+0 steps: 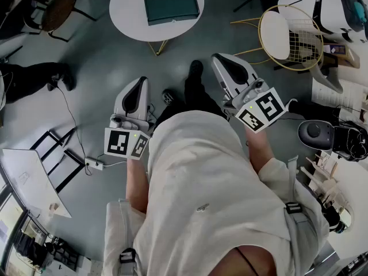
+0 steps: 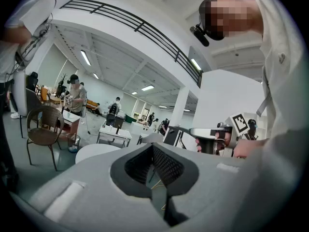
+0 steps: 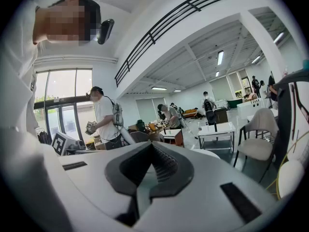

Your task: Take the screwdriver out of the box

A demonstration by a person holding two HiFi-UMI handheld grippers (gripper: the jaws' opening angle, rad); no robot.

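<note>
Ahead of you, across a stretch of grey floor (image 1: 103, 56), stands the round white worktop (image 1: 129, 10), and on it lies the dark green box (image 1: 171, 7), flat, with its long side running left to right across your view. That is the only box in sight, so take it as the one the task means. The screwdriver does not show anywhere; judge it to be inside, though you cannot tell from here whether the lid is shut or which way the tool lies.

Both grippers are held near your waist, well apart from the worktop and aimed out over the floor. The left gripper (image 1: 141, 83) has its jaws closed on nothing, and the right gripper (image 1: 218, 58) is the same, jaws together and empty.

The box sits forward of both, roughly between the two lines they point along. The right gripper's tip looks slightly nearer, but the gap is small. You will likely need to step up to the worktop first, then part one pair of jaws before reaching in. The wire chair (image 1: 290, 36) on your right is near that path.
</note>
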